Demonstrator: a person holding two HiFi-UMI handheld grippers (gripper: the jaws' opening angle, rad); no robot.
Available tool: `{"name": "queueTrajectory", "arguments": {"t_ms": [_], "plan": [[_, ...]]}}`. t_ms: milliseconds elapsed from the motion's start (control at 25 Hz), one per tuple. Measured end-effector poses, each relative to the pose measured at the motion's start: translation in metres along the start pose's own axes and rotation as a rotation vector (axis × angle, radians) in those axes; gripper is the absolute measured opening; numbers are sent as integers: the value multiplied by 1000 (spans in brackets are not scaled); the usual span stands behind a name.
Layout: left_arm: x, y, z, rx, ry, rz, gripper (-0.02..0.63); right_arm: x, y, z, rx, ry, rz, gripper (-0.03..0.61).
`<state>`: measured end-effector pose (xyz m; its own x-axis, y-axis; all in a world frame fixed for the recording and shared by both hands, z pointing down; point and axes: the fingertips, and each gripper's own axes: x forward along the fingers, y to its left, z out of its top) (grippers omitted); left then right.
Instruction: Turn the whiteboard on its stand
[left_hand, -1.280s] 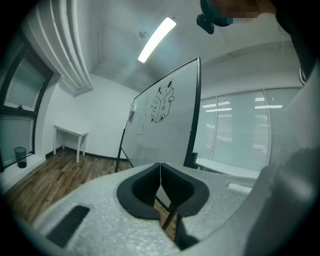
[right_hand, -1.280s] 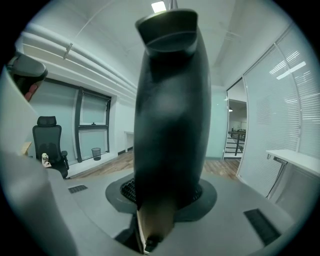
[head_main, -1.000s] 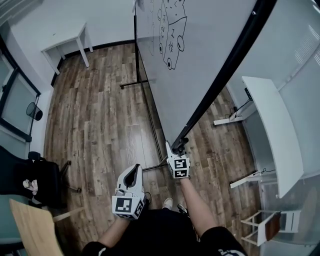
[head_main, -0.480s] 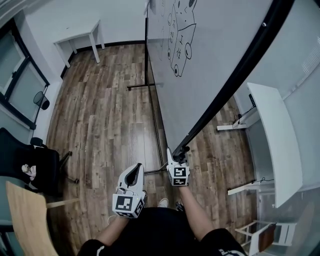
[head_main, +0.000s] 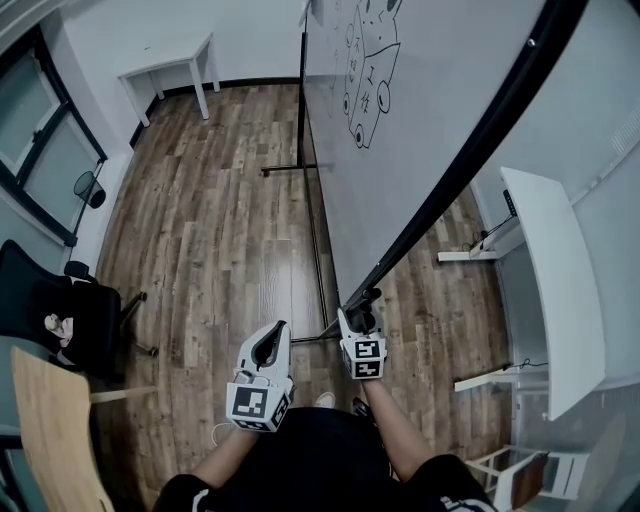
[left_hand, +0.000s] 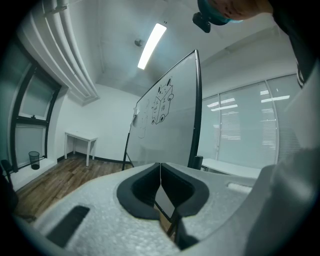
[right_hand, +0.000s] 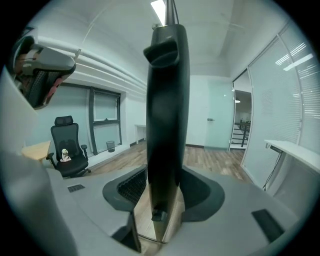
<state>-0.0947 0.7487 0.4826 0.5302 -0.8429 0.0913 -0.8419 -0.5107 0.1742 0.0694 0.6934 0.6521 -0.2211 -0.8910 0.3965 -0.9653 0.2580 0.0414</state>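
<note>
The whiteboard (head_main: 430, 120) hangs tilted on its stand, with a doodle near its far end and a black frame edge (head_main: 470, 150) that runs down to its near corner. My right gripper (head_main: 363, 305) is at that corner. In the right gripper view the black frame (right_hand: 167, 100) stands upright between the jaws of the right gripper (right_hand: 162, 195), which are opening, and the grip looks slack. My left gripper (head_main: 274, 330) hovers left of the corner, apart from the board and shut on nothing. The left gripper (left_hand: 160, 167) faces the whiteboard (left_hand: 170, 115).
The stand's floor bar (head_main: 315, 240) and far foot (head_main: 290, 168) lie on the wooden floor. A white desk (head_main: 560, 270) stands close on the right and a small white table (head_main: 170, 65) by the far wall. A black office chair (head_main: 50, 320), a bin (head_main: 90, 188) and a wooden board (head_main: 50, 430) are on the left.
The whole view has drifted, so the board and its drawing now sit further right. The right gripper stays at the board's near corner. The left gripper has hardly moved.
</note>
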Motion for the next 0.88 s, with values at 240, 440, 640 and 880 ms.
{"name": "queueTrajectory", "arguments": {"t_ms": [240,440,640,880], "plan": [[4,2,2,1,-1,-8,18,-39,8,-8,53,51,35,178],[7,3,4,2,-3,-16,18,-70,25,12,62,18,53,178],[9,7,8,0,-14,-19,18,-96,34,51,114,-77,52,159],[8,10,7,-9,-15,-14,18,-122,33,91,167,-201,28,38]]}}
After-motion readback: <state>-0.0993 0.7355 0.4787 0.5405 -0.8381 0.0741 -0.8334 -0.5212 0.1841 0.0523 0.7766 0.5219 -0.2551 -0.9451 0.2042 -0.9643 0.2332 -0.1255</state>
